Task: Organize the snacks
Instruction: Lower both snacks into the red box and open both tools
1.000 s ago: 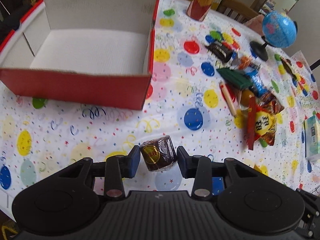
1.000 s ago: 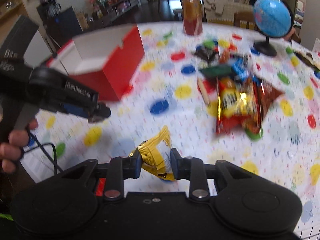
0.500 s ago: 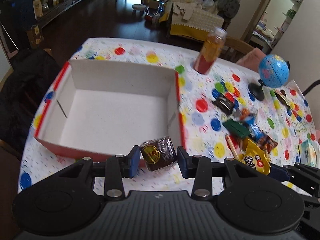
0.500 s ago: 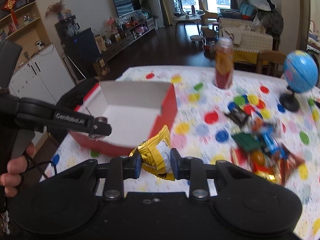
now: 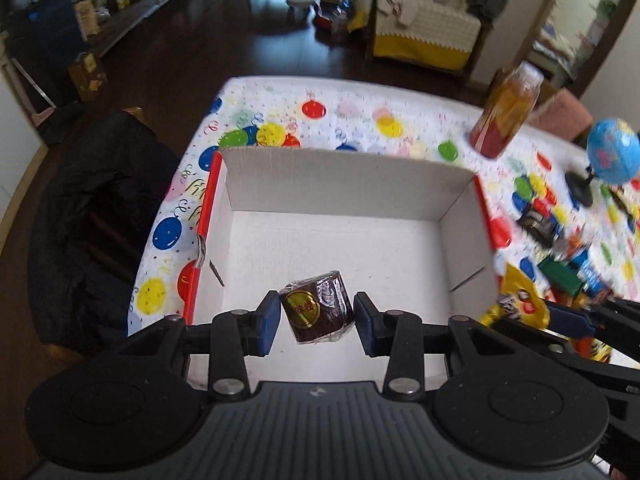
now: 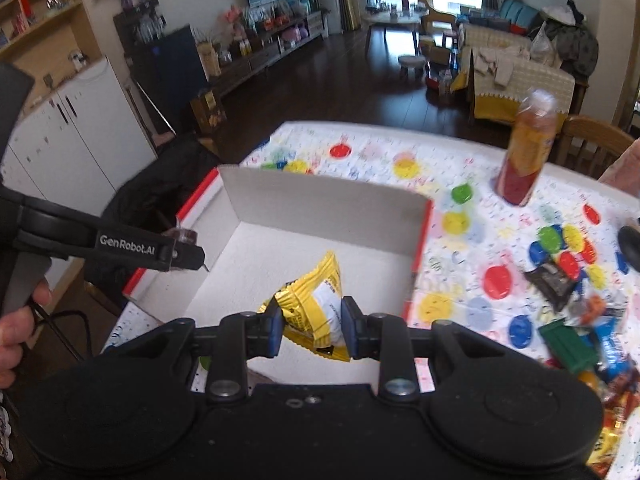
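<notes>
A dark brown wrapped snack with a round gold label (image 5: 317, 306) is clamped between the blue pads of my left gripper (image 5: 316, 318), which hangs over the near part of the red-sided cardboard box (image 5: 344, 184). The box's white floor (image 5: 340, 248) is bare. My right gripper (image 6: 308, 332) is shut on a crinkled yellow snack packet (image 6: 316, 304), also above the box (image 6: 324, 204), near its front right corner. The left gripper's body (image 6: 120, 240) shows at the left of the right wrist view. Loose snacks (image 5: 560, 264) lie in a heap to the right of the box.
A tall orange-red drink bottle (image 6: 528, 156) stands behind the box to the right, and a small blue globe (image 5: 612, 156) further right. A balloon-print cloth (image 5: 360, 108) covers the table. A dark chair (image 5: 92, 216) stands by the table's left edge. A hand (image 6: 16, 320) grips the left tool.
Both grippers have travelled left from the snack pile and risen, each carrying its snack. They now hang over the box's inside instead of in front of it.
</notes>
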Demonstrator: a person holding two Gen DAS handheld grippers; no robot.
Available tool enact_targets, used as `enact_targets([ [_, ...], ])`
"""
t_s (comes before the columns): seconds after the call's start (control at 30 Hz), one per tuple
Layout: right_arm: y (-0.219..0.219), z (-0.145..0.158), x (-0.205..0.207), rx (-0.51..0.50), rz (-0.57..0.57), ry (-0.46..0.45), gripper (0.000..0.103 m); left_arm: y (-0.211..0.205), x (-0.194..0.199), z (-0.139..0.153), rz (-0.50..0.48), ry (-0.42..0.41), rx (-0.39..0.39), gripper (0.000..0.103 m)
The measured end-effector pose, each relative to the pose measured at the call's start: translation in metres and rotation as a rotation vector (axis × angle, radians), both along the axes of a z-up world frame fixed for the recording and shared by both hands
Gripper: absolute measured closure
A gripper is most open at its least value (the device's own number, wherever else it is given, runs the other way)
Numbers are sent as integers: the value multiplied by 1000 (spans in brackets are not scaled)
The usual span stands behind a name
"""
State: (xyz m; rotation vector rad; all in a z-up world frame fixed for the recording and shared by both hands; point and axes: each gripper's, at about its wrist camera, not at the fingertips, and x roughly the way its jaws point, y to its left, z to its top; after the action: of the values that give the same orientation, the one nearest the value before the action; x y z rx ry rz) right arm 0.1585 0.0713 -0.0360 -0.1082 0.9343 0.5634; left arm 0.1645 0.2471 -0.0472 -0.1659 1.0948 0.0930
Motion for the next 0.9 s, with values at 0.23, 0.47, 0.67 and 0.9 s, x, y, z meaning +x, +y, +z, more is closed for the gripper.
enact_targets([
  [0.23, 36, -45, 19, -70, -14, 92, 76, 13, 26, -48, -73, 114, 13, 64],
  [0.47, 50, -79, 26, -129, -33, 165, 76, 13, 35, -80, -124, 188, 24, 64],
  [0.67, 54, -95, 27, -170, -45, 202, 74, 8, 36, -94, -165, 217, 36, 64],
  [0.9, 55, -97, 23, -173, -52, 221, 70, 8, 33, -101, -174, 233, 27, 63],
])
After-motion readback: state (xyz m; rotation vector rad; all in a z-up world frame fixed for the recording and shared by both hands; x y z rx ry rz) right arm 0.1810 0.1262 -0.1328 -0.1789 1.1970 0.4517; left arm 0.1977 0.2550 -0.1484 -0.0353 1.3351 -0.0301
